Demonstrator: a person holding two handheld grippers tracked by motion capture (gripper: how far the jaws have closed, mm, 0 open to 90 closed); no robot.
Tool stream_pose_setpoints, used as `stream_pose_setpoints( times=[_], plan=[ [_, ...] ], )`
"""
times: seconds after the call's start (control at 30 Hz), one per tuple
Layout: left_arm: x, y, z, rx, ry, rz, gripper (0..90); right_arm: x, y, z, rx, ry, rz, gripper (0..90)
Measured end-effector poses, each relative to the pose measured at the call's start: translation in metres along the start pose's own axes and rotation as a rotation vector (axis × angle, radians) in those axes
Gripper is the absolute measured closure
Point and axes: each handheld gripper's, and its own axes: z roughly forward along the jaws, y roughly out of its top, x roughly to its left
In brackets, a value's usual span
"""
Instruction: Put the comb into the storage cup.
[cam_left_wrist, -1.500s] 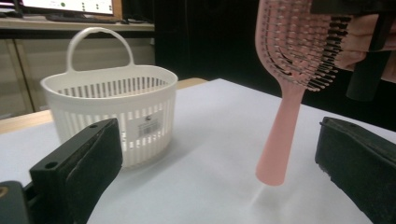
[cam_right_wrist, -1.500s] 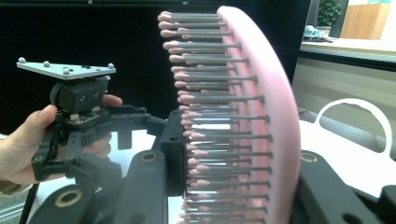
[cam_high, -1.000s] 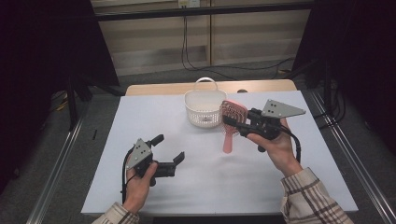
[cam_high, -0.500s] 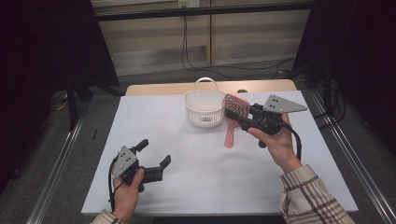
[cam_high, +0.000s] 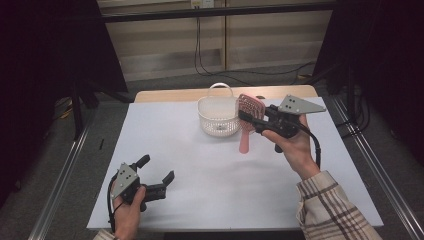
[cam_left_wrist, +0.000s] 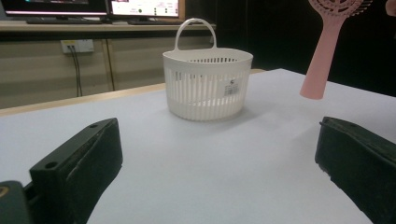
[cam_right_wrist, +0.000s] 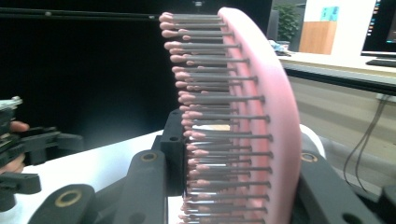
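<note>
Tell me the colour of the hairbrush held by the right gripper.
Pink, with darker bristles tipped pink; the hairbrush shows best in the right gripper view.

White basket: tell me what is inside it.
The basket looks empty in the high view, pale floor bare. Its near wall hides the bottom from the left gripper view. The hairbrush hangs beside it in the right gripper.

You have a white-topped table (cam_high: 200, 175) in front of you, with a strip of bare wood showing along its far edge. Directly on it stands one thing: a white slatted basket (cam_high: 218, 117) with an upright loop handle, set near the far edge, roughly midway across, a small label on its wall.
</note>
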Motion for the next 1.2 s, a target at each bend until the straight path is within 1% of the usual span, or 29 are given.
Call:
stream_pose_setpoints(
  times=[0.1, 0.17, 0.27, 0.3, 0.33, 0.37, 0.4, 0.43, 0.47, 0.53, 0.57, 0.6, 0.63, 0.67, 0.73, 0.8, 0.87, 0.9, 0.93, 0.97, 1.0, 1.03, 1.07, 1.13, 1.2],
  plan=[
    [0.002, -0.001, -0.001, -0.007, -0.005, 0.000, 0.8, -0.004, 0.003, 0.003, -0.003, -0.012, 0.005, 63.1],
    [0.003, -0.002, -0.001, -0.013, 0.015, -0.006, 0.9, -0.007, 0.004, 0.005, -0.008, -0.020, 0.007, 63.0],
    [0.005, -0.004, 0.000, -0.010, 0.028, -0.008, 0.9, -0.011, 0.005, 0.006, -0.009, -0.030, 0.014, 63.0],
    [0.005, -0.004, 0.001, -0.011, 0.026, -0.008, 0.9, -0.012, 0.006, 0.006, -0.014, -0.036, 0.018, 63.0],
    [0.005, -0.005, 0.001, -0.018, 0.022, -0.020, 0.9, -0.013, 0.006, 0.006, -0.015, -0.040, 0.021, 63.0],
    [0.005, -0.005, 0.001, -0.021, 0.010, -0.042, 0.9, -0.015, 0.007, 0.007, -0.022, -0.045, 0.028, 63.0],
    [0.005, -0.005, 0.001, -0.025, 0.011, -0.057, 0.9, -0.016, 0.007, 0.006, -0.027, -0.051, 0.038, 63.0],
    [0.004, -0.005, 0.000, -0.022, 0.032, -0.037, 1.2, -0.017, 0.007, 0.006, -0.035, -0.056, 0.043, 63.0],
    [0.004, -0.004, 0.000, -0.021, 0.041, -0.006, 1.0, -0.018, 0.008, 0.007, -0.035, -0.058, 0.042, 63.0],
    [0.004, -0.003, -0.001, -0.032, 0.042, -0.019, 1.0, -0.019, 0.009, 0.007, -0.037, -0.061, 0.043, 63.0],
    [0.004, -0.003, -0.002, -0.036, 0.049, -0.022, 1.0, -0.019, 0.010, 0.007, -0.035, -0.062, 0.041, 63.0],
    [0.004, -0.003, -0.002, -0.040, 0.061, -0.013, 1.0, -0.019, 0.012, 0.007, -0.035, -0.065, 0.040, 63.0],
    [0.005, -0.003, -0.002, -0.036, 0.062, -0.011, 1.0, -0.020, 0.014, 0.008, -0.038, -0.070, 0.042, 63.0],
    [0.005, -0.004, -0.002, -0.032, 0.062, -0.030, 1.1, -0.020, 0.015, 0.008, -0.040, -0.070, 0.037, 63.0],
    [0.006, -0.004, -0.002, -0.026, 0.069, -0.032, 1.1, -0.022, 0.019, 0.010, -0.043, -0.077, 0.038, 63.0],
    [0.007, -0.005, -0.002, -0.018, 0.059, -0.050, 1.1, -0.023, 0.022, 0.012, -0.046, -0.080, 0.038, 63.0],
    [0.007, -0.005, -0.003, -0.016, 0.077, -0.034, 1.2, -0.024, 0.026, 0.015, -0.049, -0.087, 0.031, 63.0],
    [0.007, -0.005, -0.003, -0.019, 0.077, -0.031, 1.2, -0.025, 0.027, 0.017, -0.045, -0.089, 0.024, 63.0],
    [0.007, -0.004, -0.004, -0.018, 0.064, -0.030, 1.2, -0.027, 0.028, 0.019, -0.047, -0.095, 0.022, 63.0],
    [0.007, -0.004, -0.005, -0.022, 0.062, -0.032, 1.2, -0.029, 0.029, 0.021, -0.048, -0.095, 0.025, 63.0],
    [0.006, -0.004, -0.005, -0.034, 0.061, -0.034, 1.2, -0.030, 0.029, 0.023, -0.047, -0.096, 0.027, 63.0],
    [0.006, -0.003, -0.006, -0.031, 0.072, -0.010, 1.2, -0.031, 0.031, 0.025, -0.047, -0.101, 0.025, 63.0],
    [0.005, -0.003, -0.007, -0.034, 0.077, -0.003, 1.2, -0.032, 0.032, 0.026, -0.048, -0.102, 0.024, 63.0],
    [0.006, -0.002, -0.007, -0.029, 0.071, 0.002, 1.2, -0.032, 0.036, 0.029, -0.058, -0.105, 0.022, 63.0],
    [0.007, -0.002, -0.008, -0.031, 0.075, -0.001, 1.1, -0.031, 0.042, 0.031, -0.065, -0.114, 0.019, 63.0]
  ],
)
